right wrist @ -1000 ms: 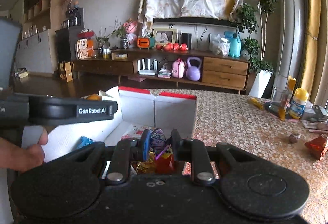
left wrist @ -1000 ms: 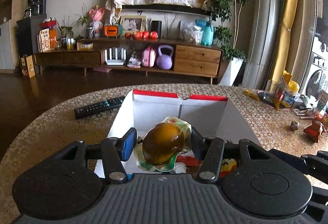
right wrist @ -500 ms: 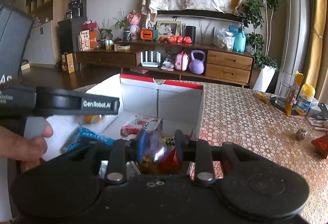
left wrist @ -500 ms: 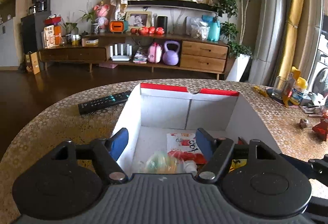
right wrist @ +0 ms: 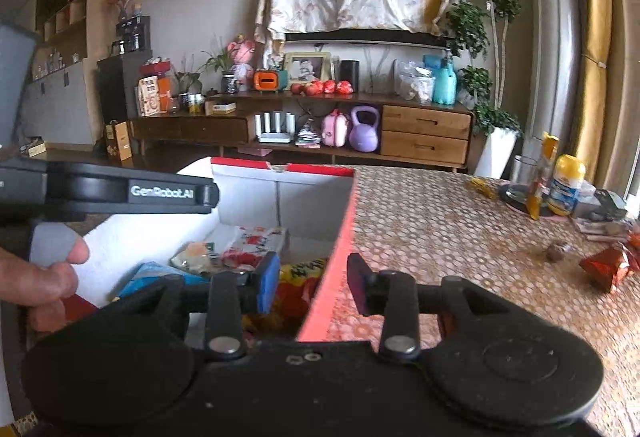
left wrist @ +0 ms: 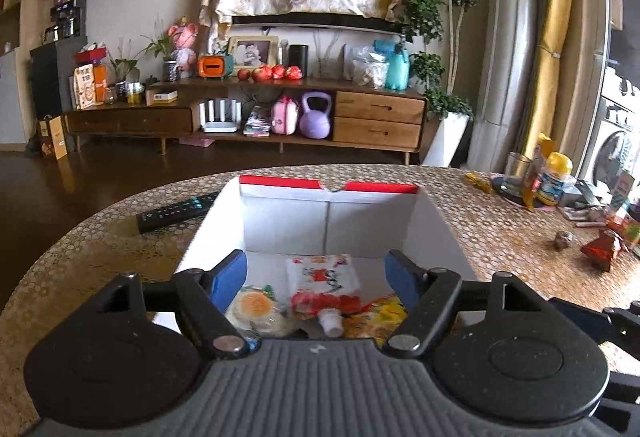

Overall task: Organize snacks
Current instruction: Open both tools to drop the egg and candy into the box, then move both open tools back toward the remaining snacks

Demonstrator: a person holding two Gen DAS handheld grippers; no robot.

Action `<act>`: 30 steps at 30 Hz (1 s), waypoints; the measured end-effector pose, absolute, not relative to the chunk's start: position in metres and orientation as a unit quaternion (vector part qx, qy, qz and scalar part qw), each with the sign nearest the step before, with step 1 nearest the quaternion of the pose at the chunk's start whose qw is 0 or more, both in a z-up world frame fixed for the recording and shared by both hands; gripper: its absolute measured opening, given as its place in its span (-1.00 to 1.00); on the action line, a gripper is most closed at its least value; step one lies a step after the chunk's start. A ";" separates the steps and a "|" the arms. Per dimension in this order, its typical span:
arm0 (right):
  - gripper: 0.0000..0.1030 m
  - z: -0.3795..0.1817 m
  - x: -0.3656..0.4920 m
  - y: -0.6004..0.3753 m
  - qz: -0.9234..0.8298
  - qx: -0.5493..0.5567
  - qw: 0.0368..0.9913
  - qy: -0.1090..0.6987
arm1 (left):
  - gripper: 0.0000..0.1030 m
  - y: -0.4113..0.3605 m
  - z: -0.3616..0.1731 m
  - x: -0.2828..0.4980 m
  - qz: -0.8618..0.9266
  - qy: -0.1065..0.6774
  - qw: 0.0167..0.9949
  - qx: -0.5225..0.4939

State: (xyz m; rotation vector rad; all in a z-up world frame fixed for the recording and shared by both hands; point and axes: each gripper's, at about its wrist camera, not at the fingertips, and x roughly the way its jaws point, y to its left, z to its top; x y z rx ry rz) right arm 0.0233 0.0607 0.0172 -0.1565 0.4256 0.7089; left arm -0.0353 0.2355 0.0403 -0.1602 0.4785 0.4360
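Note:
A white cardboard box (left wrist: 328,215) with a red rim stands on the table and holds several snack packets. Among them are an egg packet (left wrist: 258,307), a red-and-white pouch (left wrist: 324,283) and a yellow packet (left wrist: 380,317). My left gripper (left wrist: 316,277) hovers over the box's near end, its jaws opening with nothing between them. My right gripper (right wrist: 313,283) hangs over the box's right wall (right wrist: 338,253). Its jaws are opening too, and only that red rim shows in the gap. A red wrapped snack (right wrist: 604,269) and a small brown one (right wrist: 556,251) lie loose on the table to the right.
A black remote (left wrist: 176,211) lies left of the box. A glass, a yellow-capped bottle (left wrist: 558,179) and small clutter crowd the table's far right. In the right wrist view the left gripper's body (right wrist: 132,193) and a person's hand (right wrist: 44,277) fill the left side.
The left gripper let go of the egg packet, which now lies in the box, and its jaws spread. The right gripper dropped its purple and red snack into the box and opened.

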 end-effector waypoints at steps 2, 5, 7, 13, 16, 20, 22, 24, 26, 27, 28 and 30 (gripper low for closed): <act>-0.28 0.017 0.025 0.053 0.338 -0.070 0.915 0.209 | 0.61 0.227 0.042 -0.036 0.211 0.235 0.946 -0.073; -0.25 0.016 0.025 0.040 0.328 -0.061 0.919 0.209 | 0.63 0.213 0.046 -0.037 0.202 0.227 0.950 -0.067; -0.23 0.015 0.027 0.032 0.321 -0.057 0.922 0.209 | 0.63 0.203 0.047 -0.035 0.193 0.226 0.953 -0.062; -0.17 0.012 0.031 0.000 0.292 -0.042 0.932 0.209 | 0.63 0.170 0.051 -0.023 0.163 0.225 0.959 -0.047; -0.15 0.009 0.038 -0.017 0.272 -0.032 0.938 0.212 | 0.63 0.153 0.051 -0.016 0.147 0.225 0.962 -0.039; -0.13 0.004 0.046 -0.040 0.247 -0.023 0.945 0.216 | 0.64 0.133 0.051 -0.005 0.127 0.224 0.966 -0.033; -0.11 0.001 0.051 -0.051 0.234 -0.018 0.947 0.218 | 0.70 0.123 0.050 0.001 0.116 0.225 0.967 -0.031; -0.10 -0.002 0.056 -0.062 0.223 -0.014 0.950 0.220 | 0.81 0.112 0.049 0.008 0.106 0.222 0.969 -0.029; -0.09 -0.005 0.062 -0.072 0.212 -0.009 0.951 0.223 | 0.82 0.102 0.047 0.013 0.094 0.219 0.971 -0.026; -0.08 -0.006 0.065 -0.077 0.206 -0.006 0.952 0.224 | 0.82 0.097 0.046 0.017 0.087 0.220 0.971 -0.023; -0.07 -0.007 0.067 -0.082 0.201 -0.005 0.953 0.225 | 0.82 0.091 0.044 0.020 0.082 0.222 0.971 -0.020; -0.05 -0.010 0.073 -0.092 0.191 -0.001 0.955 0.226 | 0.82 0.080 0.040 0.029 0.071 0.223 0.972 -0.012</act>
